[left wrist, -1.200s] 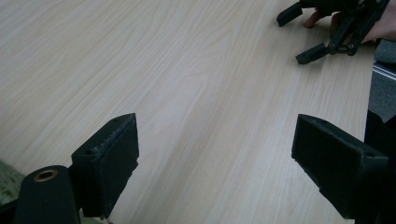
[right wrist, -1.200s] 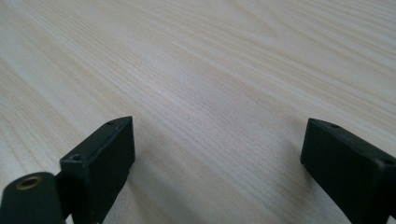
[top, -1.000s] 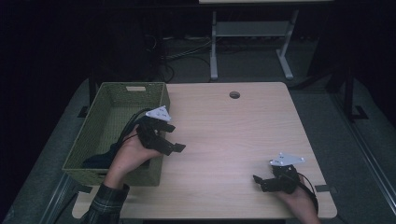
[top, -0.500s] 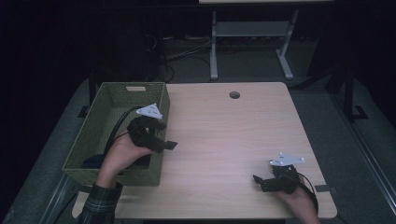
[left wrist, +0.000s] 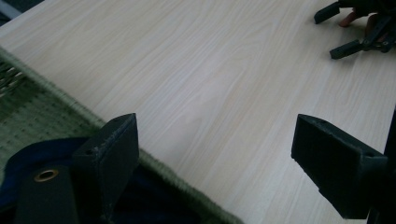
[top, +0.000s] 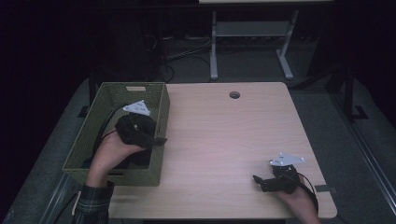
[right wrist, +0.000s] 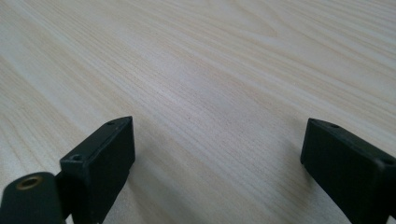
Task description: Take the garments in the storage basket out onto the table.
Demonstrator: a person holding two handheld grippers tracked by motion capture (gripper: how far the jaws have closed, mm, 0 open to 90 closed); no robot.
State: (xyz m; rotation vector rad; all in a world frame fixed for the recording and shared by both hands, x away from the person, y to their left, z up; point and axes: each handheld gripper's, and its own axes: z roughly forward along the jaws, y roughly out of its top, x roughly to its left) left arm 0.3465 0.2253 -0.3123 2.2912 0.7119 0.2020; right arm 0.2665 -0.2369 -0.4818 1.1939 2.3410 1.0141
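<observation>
High view: a green woven basket (top: 154,163) stands on the left part of the light wooden table (top: 224,140), its long side running away from the person. The left gripper (top: 161,140) is held over the basket's right wall, near the front end, with its jaws pointing right toward the table top. A black cable runs from it down into the basket. A dark blue item lies in the basket's front corner below the hand; its kind cannot be told.

Left gripper view: the left gripper's (left wrist: 215,158) jaws stand wide apart with nothing between them. Beneath the left jaw lie the dark blue cloth-like item (left wrist: 32,156) and the basket's (left wrist: 60,109) woven rim; beneath the gap and the right jaw lies bare table. The other gripper shows at the upper right, far off, also spread.

High view, centre: a round cable hole (top: 234,94) sits near the table's far edge.

High view, right: the right gripper (top: 259,182) rests low at the table's front right corner, jaws pointing left, well apart from the basket.

Right gripper view: the right gripper's (right wrist: 217,154) jaws are spread wide and hold nothing; bare wood grain lies between them.
</observation>
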